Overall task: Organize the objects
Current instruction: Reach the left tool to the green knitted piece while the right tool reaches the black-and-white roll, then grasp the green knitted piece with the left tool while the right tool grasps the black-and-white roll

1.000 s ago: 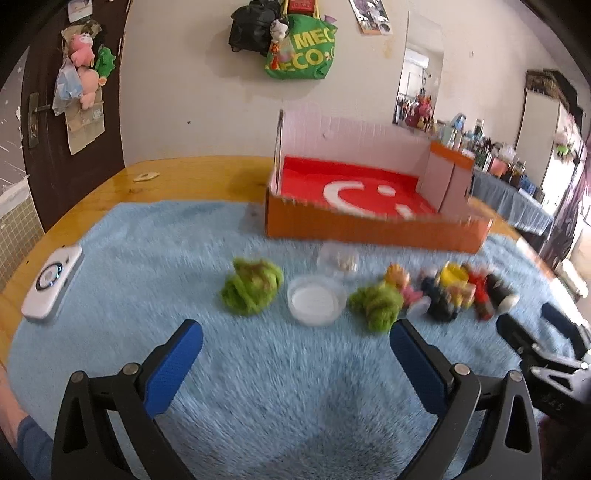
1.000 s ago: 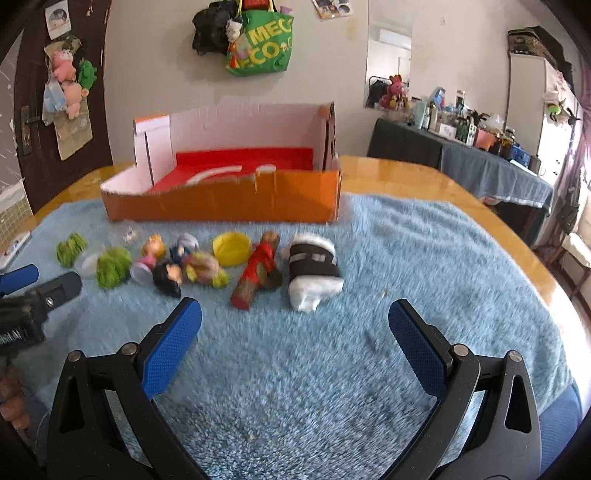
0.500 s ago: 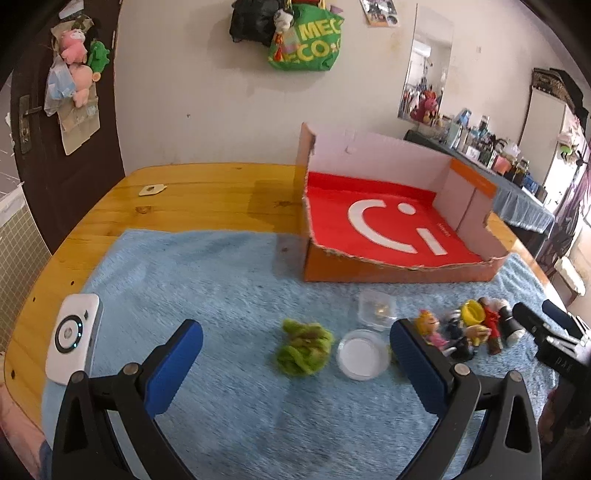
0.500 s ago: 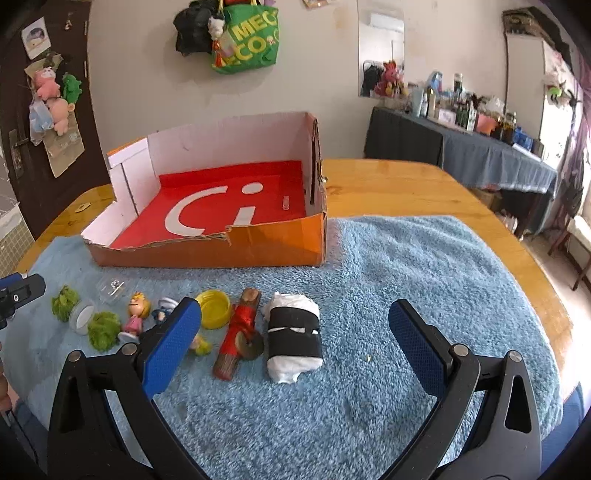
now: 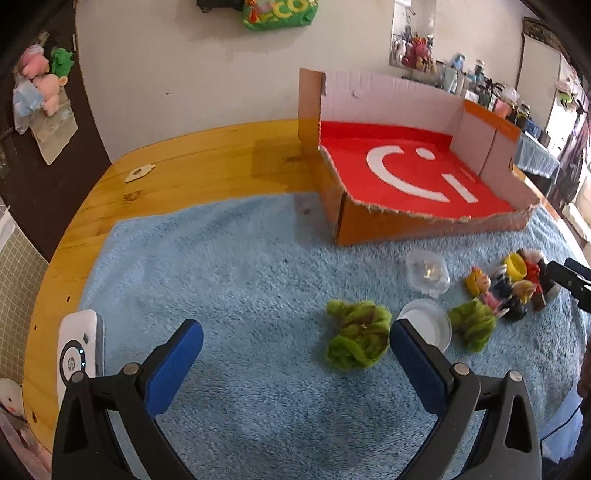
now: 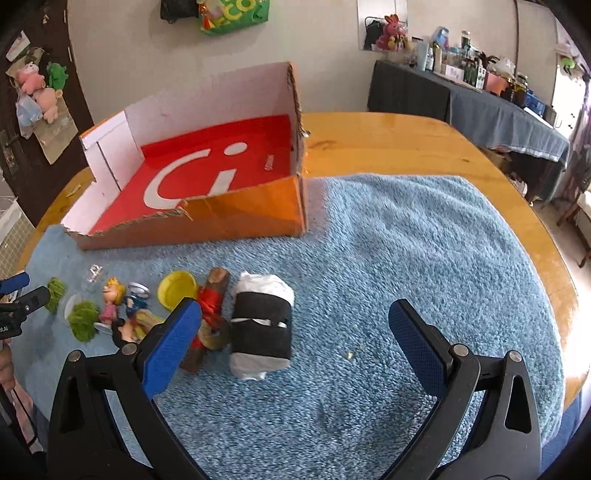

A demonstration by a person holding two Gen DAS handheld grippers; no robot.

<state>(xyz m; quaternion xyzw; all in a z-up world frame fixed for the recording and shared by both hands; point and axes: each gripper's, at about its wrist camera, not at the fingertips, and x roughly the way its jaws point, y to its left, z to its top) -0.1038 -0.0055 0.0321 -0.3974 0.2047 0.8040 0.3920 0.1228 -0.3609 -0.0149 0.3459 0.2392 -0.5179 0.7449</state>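
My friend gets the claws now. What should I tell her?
Left claw: open, holding nothing, over the blue rug.
Right claw: open, holding nothing, near the black-and-white bundle.
The orange box has no toys in it.
Toys lie in a row on the rug before the box: green fluff, clear cup, yellow lid, dolls, red-wrapped stick.
Nothing is sorted yet; everything is left to do.

The red floor of the cardboard box (image 5: 406, 173) bore a large white "Ci"-shaped logo, legible from the right wrist view (image 6: 199, 177). The white device (image 5: 75, 356) at the table's edge carried a round "hp" mark. The green bag (image 6: 236, 14) on the wall showed yellow letters, partly cut off, reading "CO".
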